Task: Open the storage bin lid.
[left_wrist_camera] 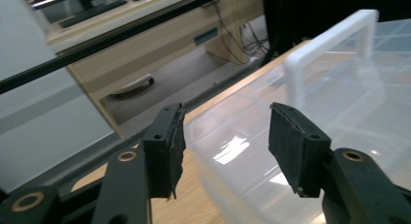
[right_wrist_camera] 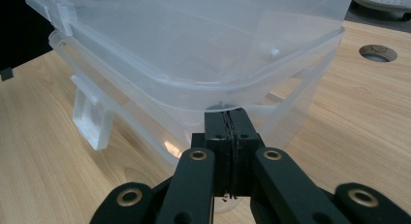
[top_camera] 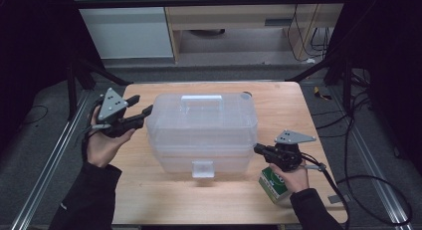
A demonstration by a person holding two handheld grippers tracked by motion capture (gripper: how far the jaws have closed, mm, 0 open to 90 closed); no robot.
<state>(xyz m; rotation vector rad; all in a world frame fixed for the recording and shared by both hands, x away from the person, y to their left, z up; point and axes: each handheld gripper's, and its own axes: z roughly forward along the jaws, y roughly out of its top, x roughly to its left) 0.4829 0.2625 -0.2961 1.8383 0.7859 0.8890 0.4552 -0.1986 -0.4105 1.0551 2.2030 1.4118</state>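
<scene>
Storage box (top_camera: 201,133) sits lidded on table (top_camera: 149,195), seemingly holding nothing.

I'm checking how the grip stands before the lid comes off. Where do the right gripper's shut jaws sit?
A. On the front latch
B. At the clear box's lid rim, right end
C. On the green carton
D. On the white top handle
B: the right gripper has its jaws shut at the lid rim of the clear box, at its right end.

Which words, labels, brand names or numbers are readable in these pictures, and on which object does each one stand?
Green and white carton: it bears printing, but too small and blurred to read.
Clear plastic box: no text visible.
Grippers and table: no text visible.
So nothing can be quoted.
</scene>
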